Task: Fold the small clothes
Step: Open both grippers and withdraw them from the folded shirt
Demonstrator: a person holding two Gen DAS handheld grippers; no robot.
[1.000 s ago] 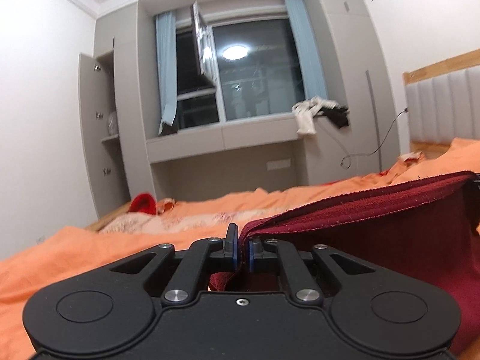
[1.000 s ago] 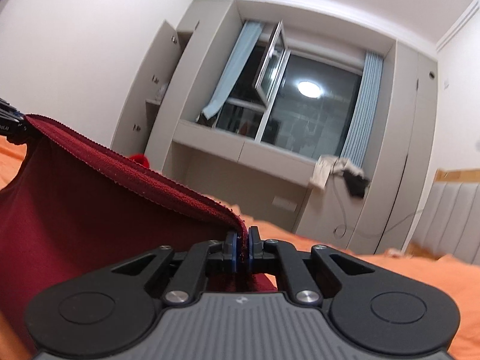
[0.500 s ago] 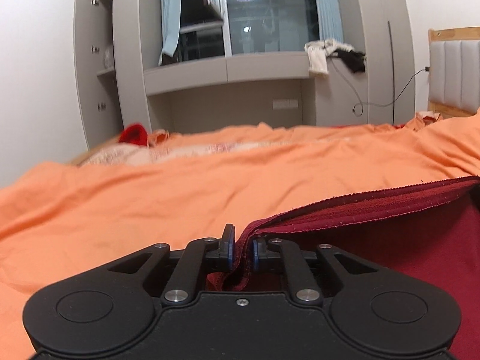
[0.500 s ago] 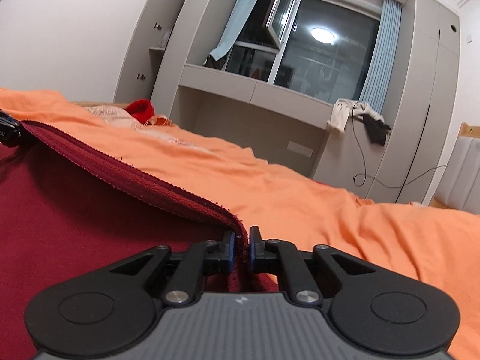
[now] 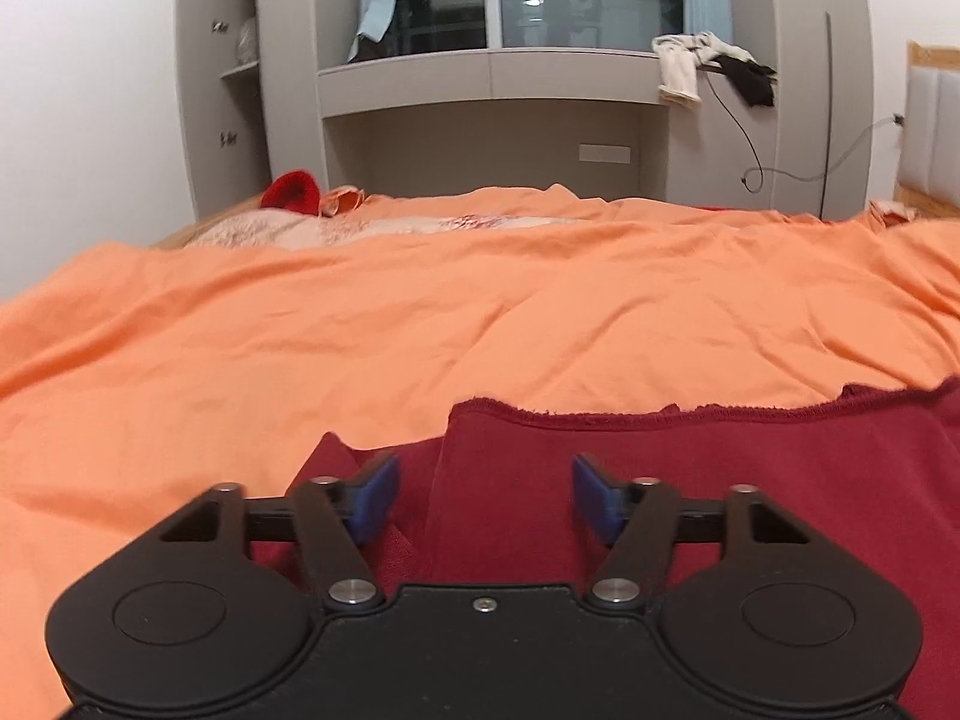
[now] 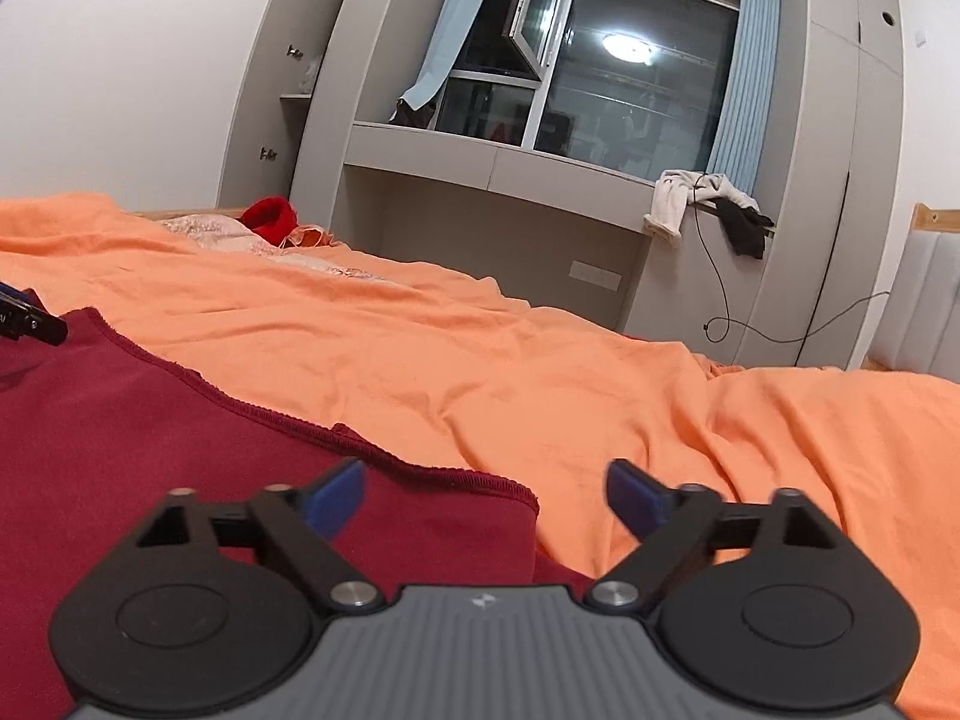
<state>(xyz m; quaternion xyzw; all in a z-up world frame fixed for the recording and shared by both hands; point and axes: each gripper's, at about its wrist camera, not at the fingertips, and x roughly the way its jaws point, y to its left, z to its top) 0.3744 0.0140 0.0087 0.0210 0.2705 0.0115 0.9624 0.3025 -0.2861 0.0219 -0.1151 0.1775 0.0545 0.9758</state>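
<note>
A dark red garment (image 5: 690, 480) lies flat on the orange bedsheet (image 5: 420, 324), its stitched far edge running across both views. My left gripper (image 5: 483, 495) hovers over the garment's left corner with its jaws opening; the blue pads (image 5: 375, 495) stand apart and press on nothing. In the right wrist view the same garment (image 6: 150, 438) fills the lower left. My right gripper (image 6: 483, 498) sits over its right corner, jaws opening wide, pads clear of the cloth. The tip of the left gripper (image 6: 27, 324) shows at the far left edge.
A bright red item (image 5: 291, 192) and a pale patterned cloth (image 5: 270, 231) lie at the bed's far end. Grey cabinets and a window ledge (image 6: 498, 162) stand behind, with clothes (image 6: 702, 204) and a cable draped on it. A padded headboard (image 5: 933, 132) is at right.
Both grippers came down to the bed and let go of the red garment's edge, jaws going from shut to wide apart. The garment, held up before, now lies flat on the sheet.
</note>
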